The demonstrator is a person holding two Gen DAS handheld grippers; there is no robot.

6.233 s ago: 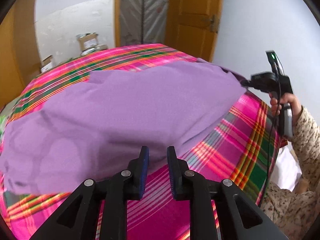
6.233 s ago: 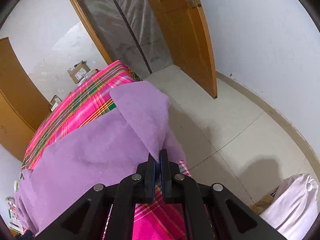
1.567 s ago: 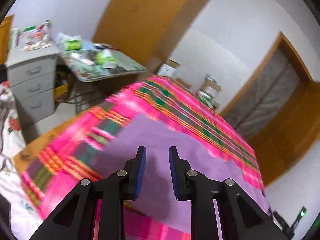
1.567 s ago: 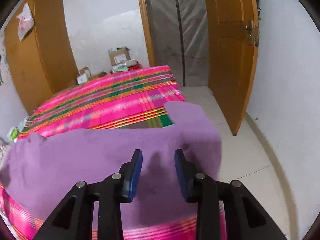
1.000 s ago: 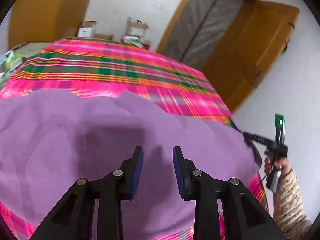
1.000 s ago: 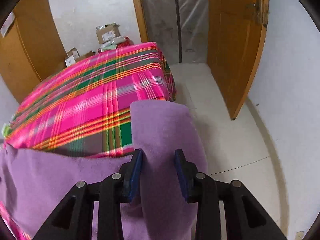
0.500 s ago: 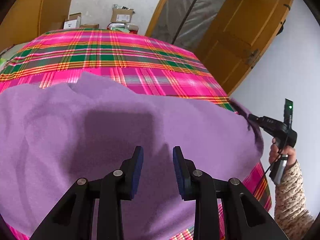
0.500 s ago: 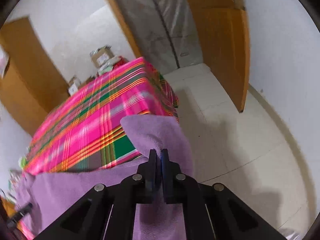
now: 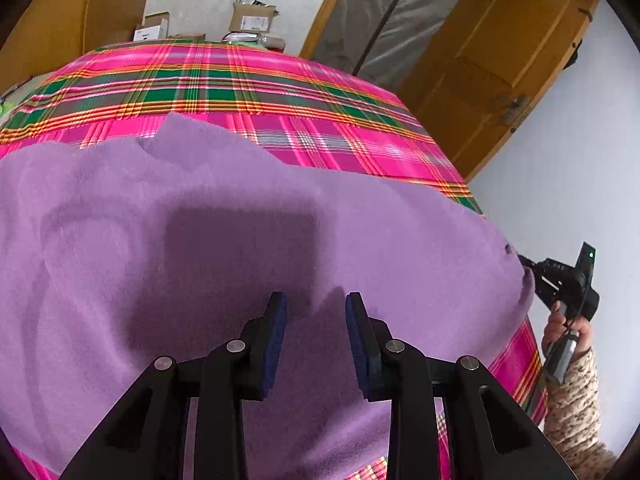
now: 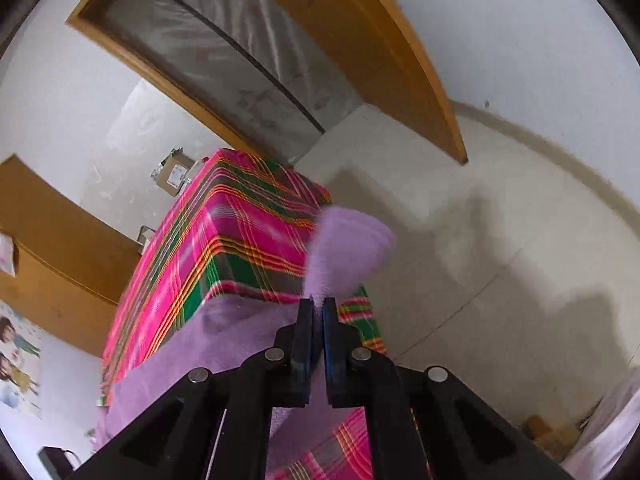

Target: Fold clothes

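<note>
right tool [image 10: 318, 316] clamped on purple garment [image 9: 224, 240] corner, left tool [image 9: 316, 312] parted wide above it, gripping nothing

Left gripper [image 9: 314, 308] jaws apart – right gripper [image 10: 319, 312] jaws pinched together.

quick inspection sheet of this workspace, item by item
surface: pink and green plaid bedcover, mostly covered near the camera
job's things: purple fleece garment spread flat, one end lifted
clutter: cardboard boxes beyond the bed's far edge
grippers: left gripper open above the garment; right gripper shut on the garment's end
cables: dark cable hanging from the right handle
surroundings: orange wooden door, tiled floor
</note>
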